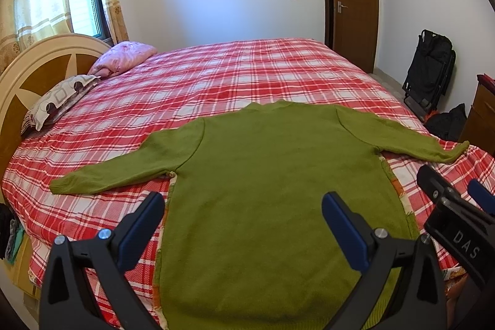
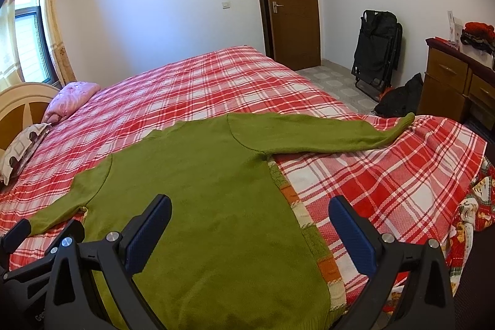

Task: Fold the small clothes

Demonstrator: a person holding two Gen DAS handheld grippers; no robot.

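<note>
A green knit sweater (image 1: 272,181) (image 2: 198,194) lies flat on the red plaid bed (image 1: 216,76) (image 2: 216,82), collar away from me, both sleeves spread out sideways. A patterned orange and white layer shows along its side edges. My left gripper (image 1: 243,215) hovers open over the sweater's lower left part, nothing between its blue pads. My right gripper (image 2: 250,221) hovers open over the lower right edge, also empty. The right gripper (image 1: 458,206) shows at the right of the left wrist view, and the left gripper (image 2: 43,240) at the lower left of the right wrist view.
A pink pillow (image 1: 123,57) and a patterned pillow (image 1: 58,101) lie by the headboard (image 1: 37,67) at the left. A brown door (image 2: 290,5), a folded black chair (image 2: 377,48), a dark bag (image 2: 399,98) and a wooden dresser (image 2: 454,79) stand at the right.
</note>
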